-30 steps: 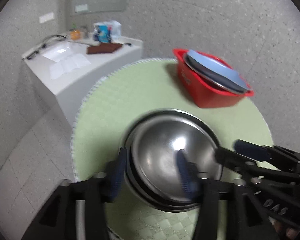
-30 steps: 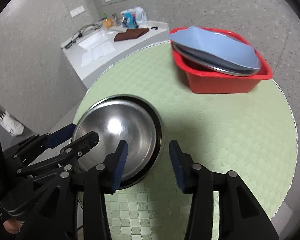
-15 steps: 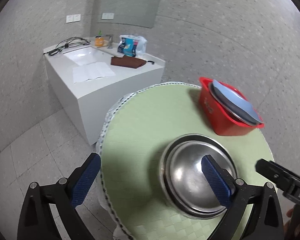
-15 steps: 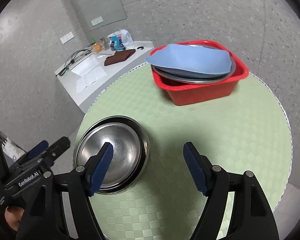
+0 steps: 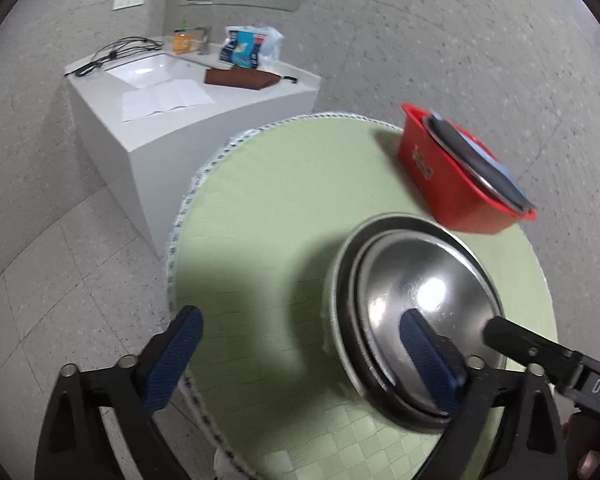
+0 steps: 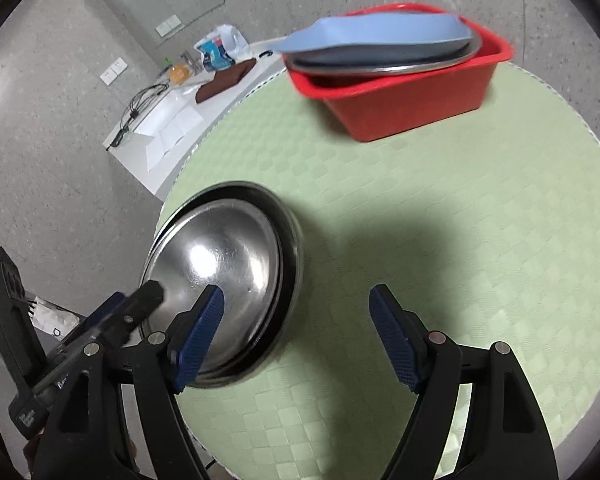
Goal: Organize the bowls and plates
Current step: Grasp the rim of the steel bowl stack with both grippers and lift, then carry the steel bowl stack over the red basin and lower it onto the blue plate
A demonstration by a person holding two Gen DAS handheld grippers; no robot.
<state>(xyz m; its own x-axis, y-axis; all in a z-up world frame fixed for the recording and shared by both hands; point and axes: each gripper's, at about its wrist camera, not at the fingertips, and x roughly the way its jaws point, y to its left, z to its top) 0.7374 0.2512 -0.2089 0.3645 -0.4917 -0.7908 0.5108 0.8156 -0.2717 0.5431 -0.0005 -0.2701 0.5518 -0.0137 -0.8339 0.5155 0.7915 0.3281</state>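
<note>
Left wrist view: nested shiny steel bowls point(image 5: 416, 304) sit near the round green checked table's point(image 5: 268, 216) edge.
Left gripper point(image 5: 300, 356) wide, jaws closing, holding nothing; right gripper point(image 6: 296, 336) wide, empty. Bare mat lies between bowls and red plastic tub point(image 6: 404, 92), which holds a steel plate point(image 6: 384, 67) and blue plate point(image 6: 376, 32). White counter point(image 5: 188, 104) beyond.
</note>
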